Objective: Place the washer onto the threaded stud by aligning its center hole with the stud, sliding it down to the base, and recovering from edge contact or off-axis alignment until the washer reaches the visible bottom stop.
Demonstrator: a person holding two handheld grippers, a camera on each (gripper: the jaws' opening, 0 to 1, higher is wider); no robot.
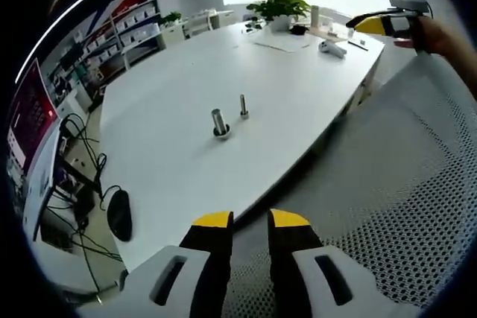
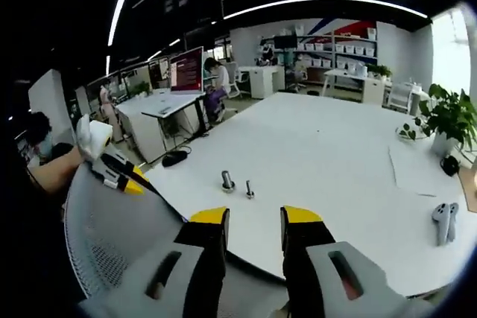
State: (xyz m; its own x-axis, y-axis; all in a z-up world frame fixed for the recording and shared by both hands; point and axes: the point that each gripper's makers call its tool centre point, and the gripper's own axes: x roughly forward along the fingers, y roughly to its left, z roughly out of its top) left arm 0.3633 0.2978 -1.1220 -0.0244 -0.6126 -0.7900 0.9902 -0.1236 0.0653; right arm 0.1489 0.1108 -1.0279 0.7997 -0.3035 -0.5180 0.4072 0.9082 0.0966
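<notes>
Both my left gripper (image 1: 250, 220) and right gripper (image 2: 256, 216) hang released, empty; I'd approach the washer (image 1: 221, 132) ahead, beside the stud (image 1: 243, 106), squarely

1. An open-plan office: a large white tabletop (image 2: 328, 147) like a meeting table, with a mesh chair (image 1: 417, 184) at its near edge.
2. Desks carry monitors (image 2: 186, 68); a person (image 2: 218, 83) sits at one.
3. Shelves (image 1: 123, 31) of boxes line the wall.
4. A potted plant (image 1: 279, 5) stands at the tabletop's far edge; strip lights (image 2: 328, 1) run overhead.
</notes>
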